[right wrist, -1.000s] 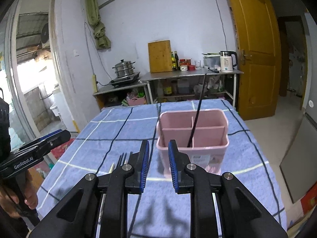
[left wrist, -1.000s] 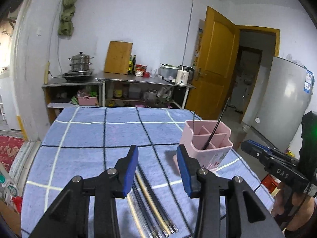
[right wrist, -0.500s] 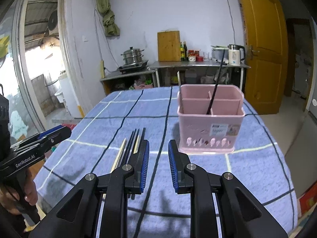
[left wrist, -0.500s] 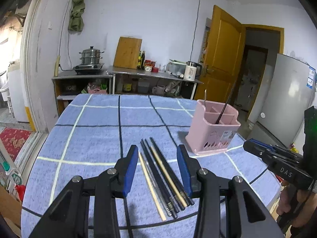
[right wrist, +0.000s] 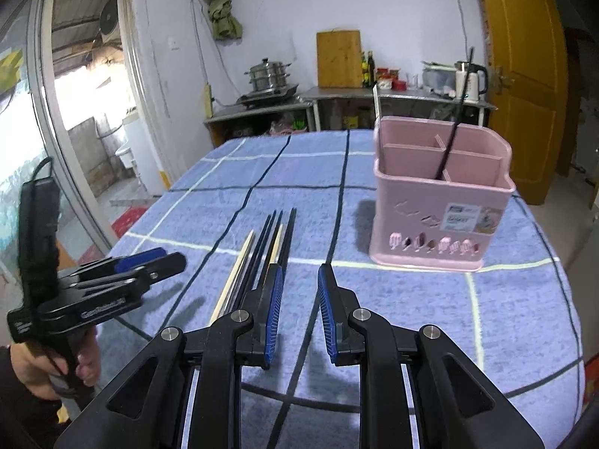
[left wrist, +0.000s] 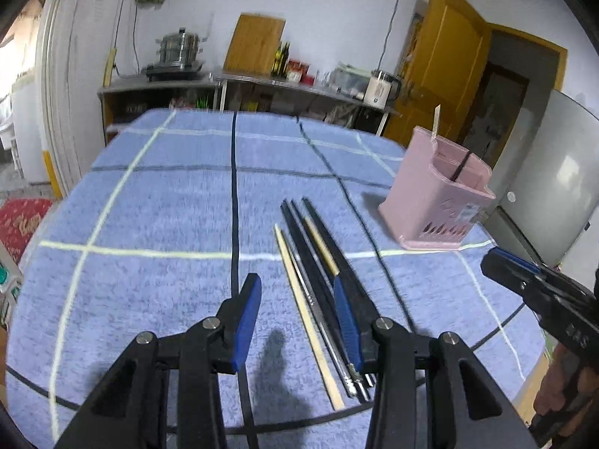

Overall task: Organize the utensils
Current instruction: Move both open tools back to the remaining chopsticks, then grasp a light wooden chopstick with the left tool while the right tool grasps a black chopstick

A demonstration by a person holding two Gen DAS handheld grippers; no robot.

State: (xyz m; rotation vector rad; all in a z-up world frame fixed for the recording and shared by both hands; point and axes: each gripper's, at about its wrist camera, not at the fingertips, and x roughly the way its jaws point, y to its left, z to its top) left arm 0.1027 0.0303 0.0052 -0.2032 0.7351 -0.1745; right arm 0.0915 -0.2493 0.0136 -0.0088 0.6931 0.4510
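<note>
On the worktop (left wrist: 157, 202), under a blue checked cloth, a bundle of chopsticks (left wrist: 318, 284) lies flat, some black and some pale, side by side with their tips toward the pink caddy (right wrist: 440, 202). The caddy stands upright a little beyond and to the right of the bundle, well apart from it. One black stick (right wrist: 455, 127) leans in a middle compartment of the caddy, and a pale stick (right wrist: 375, 103) stands at its far left corner.

The left gripper (left wrist: 297, 316) hangs over the near end of the chopsticks, jaws apart with a fair gap and nothing between the pads. Its right finger covers part of the black sticks in its own camera's view; whether it touches them I cannot tell. The pale outer stick shows in the gap between the jaws.

The right gripper (right wrist: 299, 314) sits just right of the bundle, on the caddy's side of it. Its jaws are apart by a narrower gap, holding nothing, with only cloth showing between them. Its left finger overlaps the near ends of the sticks in view, contact unclear. A hand (right wrist: 45, 366) holds the left gripper's grip.
</note>
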